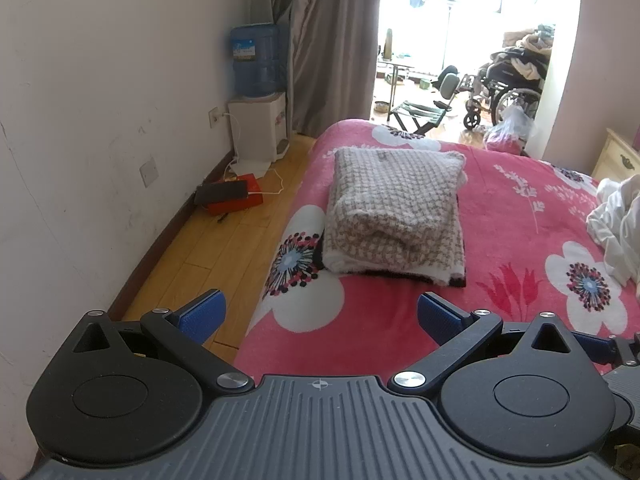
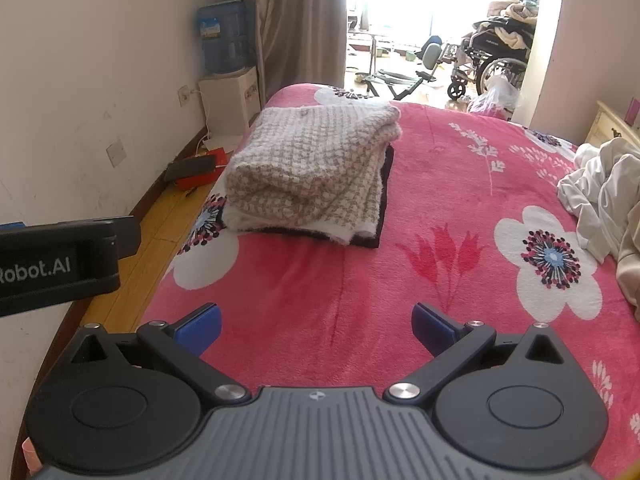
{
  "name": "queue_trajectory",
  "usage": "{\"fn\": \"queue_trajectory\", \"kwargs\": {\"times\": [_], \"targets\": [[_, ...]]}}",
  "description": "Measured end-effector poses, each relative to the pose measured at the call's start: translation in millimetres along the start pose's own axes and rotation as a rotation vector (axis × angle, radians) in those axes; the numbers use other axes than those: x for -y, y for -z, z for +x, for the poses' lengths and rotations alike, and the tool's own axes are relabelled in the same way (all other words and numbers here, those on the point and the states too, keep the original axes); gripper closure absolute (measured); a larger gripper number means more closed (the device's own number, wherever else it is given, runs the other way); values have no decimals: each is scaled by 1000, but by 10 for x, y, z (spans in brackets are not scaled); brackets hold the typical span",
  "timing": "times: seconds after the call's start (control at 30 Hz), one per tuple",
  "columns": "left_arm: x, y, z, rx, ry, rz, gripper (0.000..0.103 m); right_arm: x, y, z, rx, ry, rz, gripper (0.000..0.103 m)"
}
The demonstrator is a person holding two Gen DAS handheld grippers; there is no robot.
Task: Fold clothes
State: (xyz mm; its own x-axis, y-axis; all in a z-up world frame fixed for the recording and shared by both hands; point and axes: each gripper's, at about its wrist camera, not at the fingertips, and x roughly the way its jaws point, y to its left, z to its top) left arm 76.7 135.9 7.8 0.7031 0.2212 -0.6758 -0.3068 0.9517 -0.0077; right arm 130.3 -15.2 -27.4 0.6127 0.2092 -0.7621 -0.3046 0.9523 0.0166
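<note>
Folded into a thick, soft-edged rectangle: a chunky knitted garment (image 1: 394,208) in a cream-and-tan houndstooth weave, fuzzy, its rolled fold facing near. Stacked on a white fleecy layer and a dark layer (image 2: 382,208) showing as a thin black edge along the right and near sides. Resting on the left half of the bed, close to the left edge, on a plush pink blanket (image 1: 500,216) printed with big white flowers, spoked dark centres and red tulips. At the right edge of the bed, a crumpled heap of smooth white cloth (image 2: 604,196), unfolded, well apart from the folded stack.

Left gripper (image 1: 320,312): black linkage arms, ribbed grey body, blue textured pads (image 1: 204,314) spread wide, holding nothing, touching nothing, hovering over the near left edge of the bed with the stack straight ahead. Right gripper (image 2: 316,322): same build, blue fingertips (image 2: 434,326) likewise wide apart, empty, above bare blanket nearer than the stack. Seen in the right wrist view at far left, the black side of the left gripper with white lettering.

Left of the bed, glossy yellow wood floor (image 1: 192,256), a scuffed white wall, a red box (image 1: 236,200) under a dark flat item, a white water dispenser (image 1: 258,128) topped by a translucent blue bottle. Farther off, grey draped curtain (image 1: 328,40), bright doorway, a wheelchair (image 1: 504,88) piled with clothing.
</note>
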Motion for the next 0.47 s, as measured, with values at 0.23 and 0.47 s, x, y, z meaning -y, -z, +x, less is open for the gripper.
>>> {"fn": "queue_trajectory", "kwargs": {"times": [0.23, 0.47], "targets": [[-23, 1, -4, -2, -2, -5, 0, -22, 4, 9, -1, -1, -5, 0], [-46, 5, -3, -5, -2, -8, 0, -41, 11, 15, -2, -1, -7, 0]]}}
